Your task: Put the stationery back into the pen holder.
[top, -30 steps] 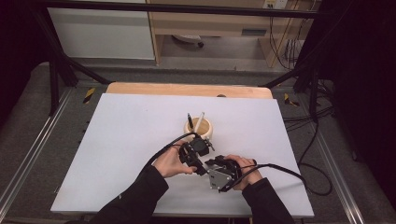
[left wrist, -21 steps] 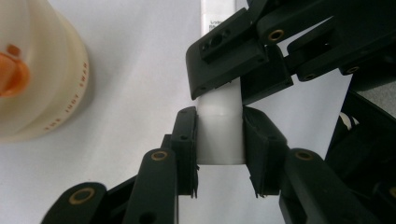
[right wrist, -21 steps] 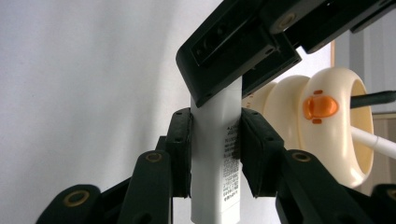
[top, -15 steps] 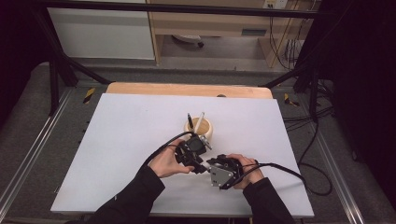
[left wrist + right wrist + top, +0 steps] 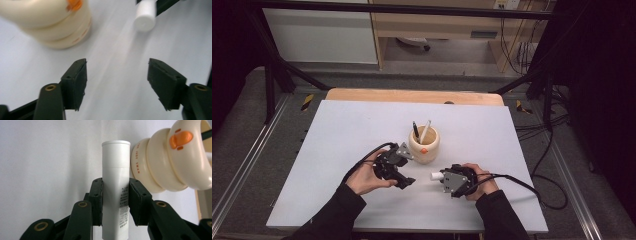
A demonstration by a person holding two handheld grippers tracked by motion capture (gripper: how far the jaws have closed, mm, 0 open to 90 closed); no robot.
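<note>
Your right gripper [image 5: 115,202] is clamped on the white tube [image 5: 115,182], low and right of centre in the high view, capped end toward the cream holder [image 5: 424,146]. Your left gripper [image 5: 117,82], left of it, has just been opening its jaws, which stand wide with nothing between them.

From my seat the white table [image 5: 337,150] lies bare to the left and far right of my grippers, free to pass, while the cream holder [image 5: 424,146] with its two pens [image 5: 416,132] stands just beyond them, blocking the way straight ahead
</note>
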